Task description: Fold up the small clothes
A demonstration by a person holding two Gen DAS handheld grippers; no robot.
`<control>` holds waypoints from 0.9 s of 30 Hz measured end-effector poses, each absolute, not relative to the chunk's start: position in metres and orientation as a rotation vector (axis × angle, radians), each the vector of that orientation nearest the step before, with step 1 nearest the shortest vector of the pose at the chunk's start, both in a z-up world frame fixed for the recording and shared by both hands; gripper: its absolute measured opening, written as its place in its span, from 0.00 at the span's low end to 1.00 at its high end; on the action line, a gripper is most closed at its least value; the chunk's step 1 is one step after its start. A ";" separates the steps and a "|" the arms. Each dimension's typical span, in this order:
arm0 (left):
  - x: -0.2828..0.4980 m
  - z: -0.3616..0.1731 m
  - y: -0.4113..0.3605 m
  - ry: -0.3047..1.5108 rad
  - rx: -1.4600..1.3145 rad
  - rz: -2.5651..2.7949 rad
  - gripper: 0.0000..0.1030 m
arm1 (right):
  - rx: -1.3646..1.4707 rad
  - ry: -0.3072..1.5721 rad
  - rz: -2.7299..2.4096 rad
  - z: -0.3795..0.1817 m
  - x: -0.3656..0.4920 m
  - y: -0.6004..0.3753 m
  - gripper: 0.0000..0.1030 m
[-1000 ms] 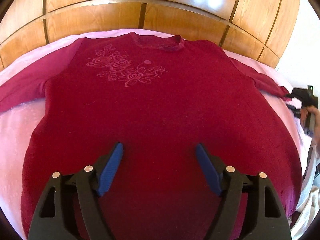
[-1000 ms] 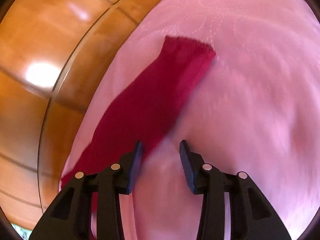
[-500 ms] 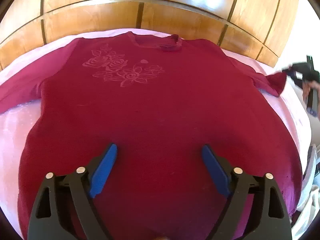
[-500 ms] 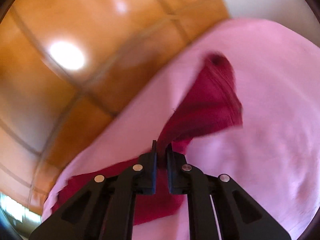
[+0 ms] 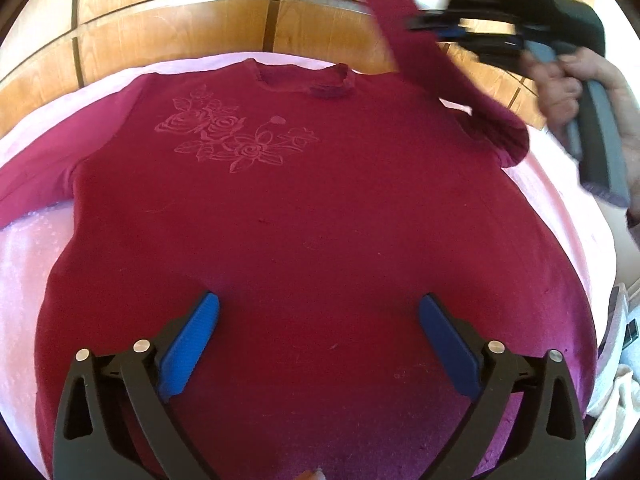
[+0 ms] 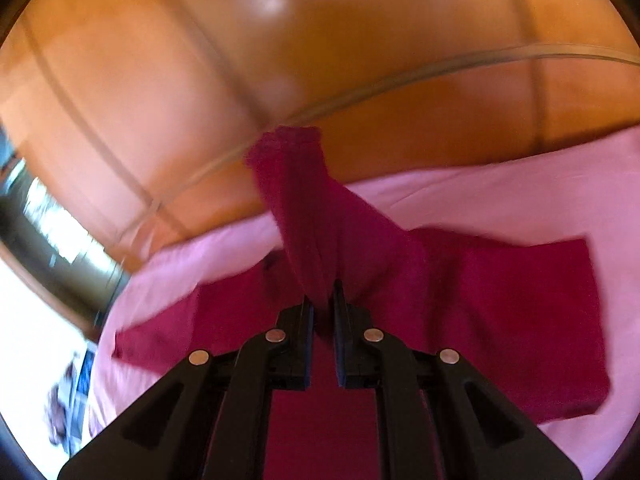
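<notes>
While one dark red sweater lies flat, front up, on a pink bedsheet, the left wrist view shows the left gripper hovering over its lower half, blue pads spread wide and holding nothing. Compared with a second ago, the sleeve is raised off the bed. A hand holds the right gripper up by the wooden headboard.

From the right wrist view, the right gripper is clamped narrowly on that one sleeve, lifted above the sweater.
</notes>
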State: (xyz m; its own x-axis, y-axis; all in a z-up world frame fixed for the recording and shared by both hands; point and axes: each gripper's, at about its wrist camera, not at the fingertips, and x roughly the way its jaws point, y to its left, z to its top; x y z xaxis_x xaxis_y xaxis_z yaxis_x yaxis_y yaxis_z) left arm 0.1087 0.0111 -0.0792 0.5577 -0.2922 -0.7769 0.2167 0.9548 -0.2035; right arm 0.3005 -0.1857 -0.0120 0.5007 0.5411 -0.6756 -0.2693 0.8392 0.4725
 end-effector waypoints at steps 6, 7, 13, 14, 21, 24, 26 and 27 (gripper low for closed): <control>0.104 -0.070 0.023 0.902 -0.149 -0.291 0.96 | 0.240 0.974 0.560 -0.030 0.303 -0.142 0.45; 0.103 -0.069 0.026 0.891 -0.166 -0.303 0.96 | 0.234 0.964 0.566 -0.028 0.300 -0.143 0.51; 0.113 -0.061 0.050 0.875 -0.256 -0.291 0.96 | 0.289 0.902 0.552 -0.018 0.274 -0.173 0.76; 0.119 -0.058 0.055 0.883 -0.254 -0.277 0.96 | 0.301 0.898 0.534 -0.022 0.264 -0.187 0.78; 0.182 -0.045 0.071 0.893 -0.316 -0.248 0.96 | 0.283 0.950 0.374 -0.065 0.202 -0.238 0.80; 0.218 -0.045 0.067 0.921 -0.342 -0.261 0.94 | 0.314 0.950 0.335 -0.082 0.199 -0.249 0.81; 0.235 -0.046 0.062 0.937 -0.348 -0.278 0.85 | 0.354 0.919 0.337 -0.091 0.195 -0.257 0.82; 0.248 -0.048 0.057 0.952 -0.345 -0.280 0.85 | 0.365 0.902 0.342 -0.092 0.193 -0.257 0.82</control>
State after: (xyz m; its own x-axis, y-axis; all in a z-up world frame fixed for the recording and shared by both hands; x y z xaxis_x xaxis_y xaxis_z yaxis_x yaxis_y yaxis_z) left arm 0.2484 0.0574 -0.0484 0.5517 -0.3809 -0.7420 0.0816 0.9100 -0.4064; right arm 0.1933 -0.2573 -0.0921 0.5745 0.4346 -0.6936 -0.1335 0.8858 0.4444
